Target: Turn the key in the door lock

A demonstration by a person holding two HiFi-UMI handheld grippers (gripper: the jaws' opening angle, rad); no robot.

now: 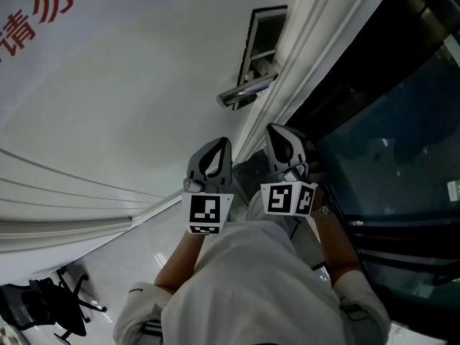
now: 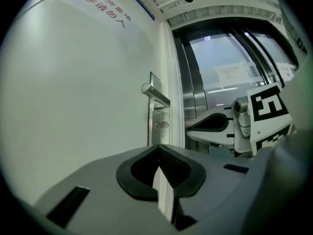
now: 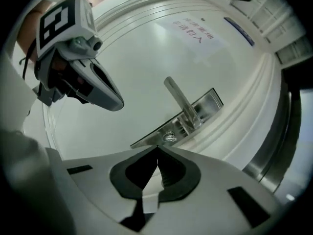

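Well, the key sat low in the steel lock plate of the white door, and neither gripper touched it. In your right gripper view it stood at 12 o'clock, just above the tips of your right gripper, whose jaws were pressed together with nothing between them. The lever handle was fixed on the plate at 1 o'clock from the key. Your left gripper was also closed and empty, its tips meeting. In its view the key was at 12 o'clock, under the handle. In your head view both grippers were side by side at 6 o'clock from the handle, not touching the door. In the left gripper view a red-lettered notice hung on the door at 11 o'clock, and a glass panel stood at 2 o'clock.
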